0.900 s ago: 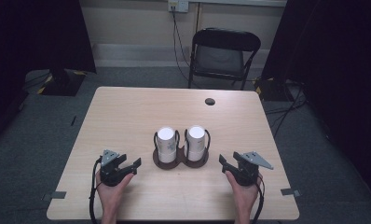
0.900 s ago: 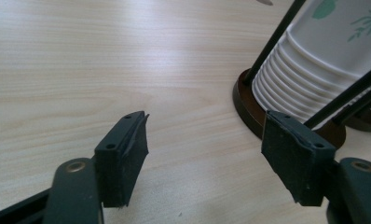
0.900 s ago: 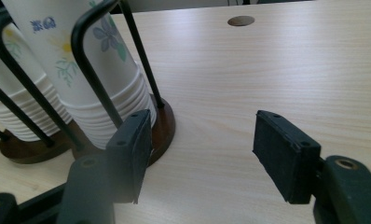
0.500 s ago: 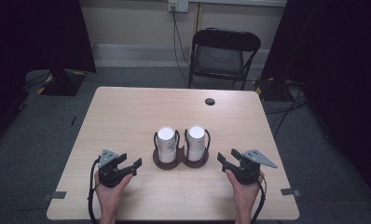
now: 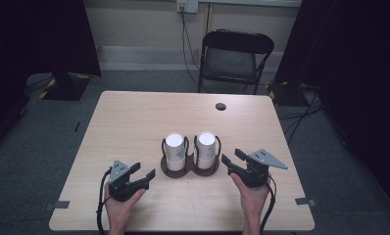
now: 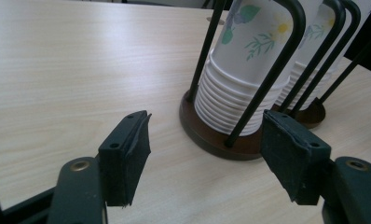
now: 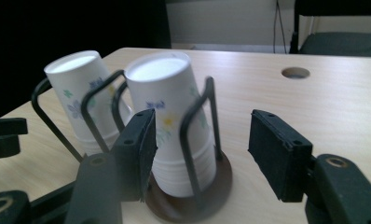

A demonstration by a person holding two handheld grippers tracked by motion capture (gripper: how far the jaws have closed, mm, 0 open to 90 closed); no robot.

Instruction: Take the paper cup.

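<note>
Hands low at table edge, left gripper (image 5: pixel 143 175) and right gripper (image 5: pixel 232 160) spread (empty), flanking cup holder (image 5: pixel 190 169).

obstacle: cup holder (image 5: pixel 190 166) at centre | free: table (image 5: pixel 134 117) around

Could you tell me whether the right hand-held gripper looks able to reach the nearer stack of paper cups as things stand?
Probably yes: the right hand-held gripper stands open beside the cup stack, bare table between; only the holder's wire loops hem it in.

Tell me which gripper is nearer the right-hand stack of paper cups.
Right. The right gripper sits just beside the right cup stack, apart from it; the left gripper lies beyond the left cup stack.
</note>
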